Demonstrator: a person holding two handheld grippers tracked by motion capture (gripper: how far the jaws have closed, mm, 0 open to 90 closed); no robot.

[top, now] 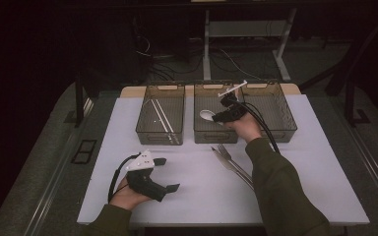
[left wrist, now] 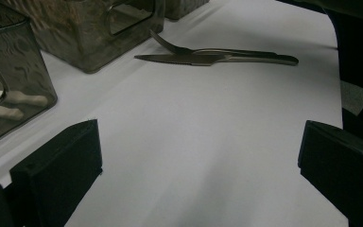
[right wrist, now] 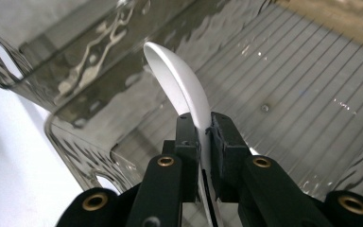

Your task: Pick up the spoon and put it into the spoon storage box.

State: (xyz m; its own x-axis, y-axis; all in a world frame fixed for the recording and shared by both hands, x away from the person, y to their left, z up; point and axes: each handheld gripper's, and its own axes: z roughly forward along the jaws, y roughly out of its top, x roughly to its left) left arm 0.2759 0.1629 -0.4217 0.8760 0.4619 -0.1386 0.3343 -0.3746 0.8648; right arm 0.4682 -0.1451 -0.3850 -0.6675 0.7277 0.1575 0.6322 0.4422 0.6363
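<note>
White spoon (right wrist: 179, 90) pinched in right gripper (right wrist: 202, 132) jaws, bowl pointing forward over middle bin (top: 215, 133); left gripper (left wrist: 194, 165) idling wide open, holding nothing.

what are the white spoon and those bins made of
white spoon: looks like glossy ceramic or hard plastic, smooth, opaque, with a soft sheen; can't tell which. Middle bin: likely clear smoke-tinted plastic, since its rippled walls show what lies behind them and its floor is ribbed.
</note>
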